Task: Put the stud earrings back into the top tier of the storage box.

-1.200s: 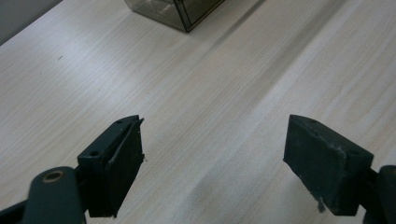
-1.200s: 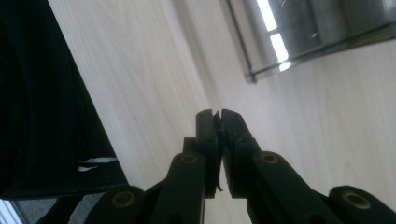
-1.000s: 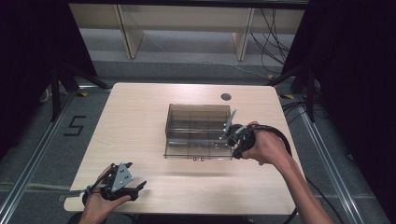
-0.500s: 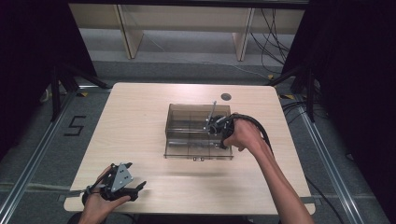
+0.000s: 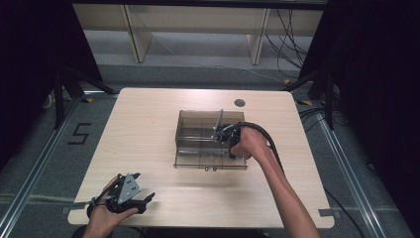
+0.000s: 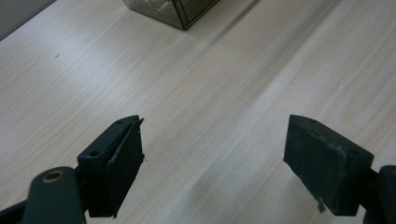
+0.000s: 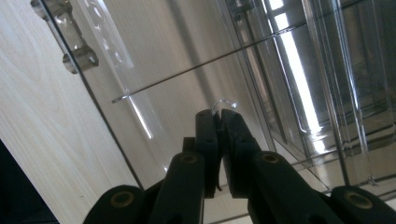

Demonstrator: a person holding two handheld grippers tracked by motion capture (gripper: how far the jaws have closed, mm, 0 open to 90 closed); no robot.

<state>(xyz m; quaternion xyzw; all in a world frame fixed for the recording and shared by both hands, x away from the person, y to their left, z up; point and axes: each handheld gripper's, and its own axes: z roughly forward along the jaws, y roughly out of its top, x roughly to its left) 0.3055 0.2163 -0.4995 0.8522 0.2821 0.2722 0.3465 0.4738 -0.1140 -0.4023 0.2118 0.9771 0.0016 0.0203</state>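
Note:
A smoky clear plastic box (image 5: 198, 148) with inner dividers stands at the middle of the table. Its corner shows in the left gripper view (image 6: 177, 9). My right gripper (image 5: 218, 134) is over the box's right half, and a thin clear panel, seemingly the lid (image 5: 220, 118), stands up edge-on beside it. In the right gripper view the jaws of my right gripper (image 7: 219, 114) are pressed together on a small clear tab of the lid (image 7: 140, 70), whose hinges (image 7: 77, 56) show at upper left. My left gripper (image 5: 131, 196) rests near the table's front left edge, and the left gripper view shows it (image 6: 215, 154) open over bare wood.
A dark round grommet (image 5: 239, 102) sits in the table's far right part. Wooden shelving (image 5: 193, 29) and loose cables (image 5: 289, 44) lie beyond the far edge. A "5" mark (image 5: 79, 133) is on the floor at left. The right gripper's black cable (image 5: 270, 141) arcs over the forearm.
My right gripper has moved left from the box's right edge to over the box, and the thin lid panel has swung up with it. The left gripper has stayed put.

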